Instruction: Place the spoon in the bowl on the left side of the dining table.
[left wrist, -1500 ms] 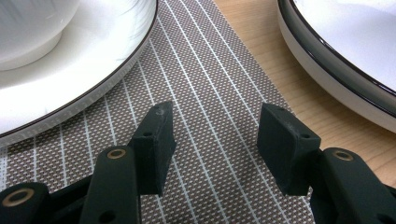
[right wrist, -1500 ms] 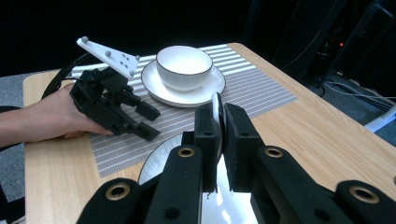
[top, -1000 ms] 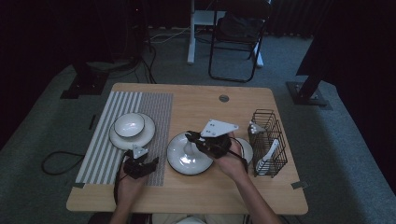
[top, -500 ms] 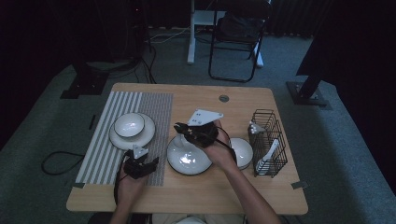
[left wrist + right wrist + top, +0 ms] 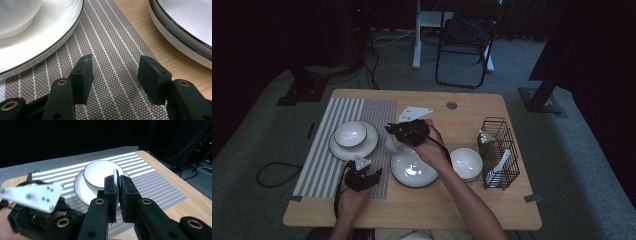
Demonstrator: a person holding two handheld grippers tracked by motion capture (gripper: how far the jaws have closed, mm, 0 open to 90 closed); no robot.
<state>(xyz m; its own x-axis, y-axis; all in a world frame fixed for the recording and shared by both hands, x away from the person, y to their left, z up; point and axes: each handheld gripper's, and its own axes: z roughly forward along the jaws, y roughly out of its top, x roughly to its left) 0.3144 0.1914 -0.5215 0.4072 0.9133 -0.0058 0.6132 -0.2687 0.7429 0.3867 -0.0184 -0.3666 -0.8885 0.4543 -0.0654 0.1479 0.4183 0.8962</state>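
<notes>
My right gripper (image 5: 389, 129) hovers over the right edge of the striped placemat (image 5: 319, 167), just beyond the large white plate (image 5: 414, 171). It is shut on a thin white spoon (image 5: 389, 144) that hangs below the jaws. In the right gripper view the spoon (image 5: 116, 177) sits edge-on between the closed pads, with a white bowl (image 5: 101, 173) on its plate (image 5: 81, 188) straight ahead. My left gripper (image 5: 376, 174) rests low over the mat near the front edge. Its jaws stand open with nothing between them (image 5: 115, 65).
A black wire rack (image 5: 498, 150) with white spoons stands at the right. A small white bowl (image 5: 466, 163) lies between it and the large plate. A folding chair (image 5: 464, 40) stands beyond the table's far edge.
My right gripper has moved left with the spoon, from near the small bowl to the placemat's right edge. The left gripper has stayed put.
</notes>
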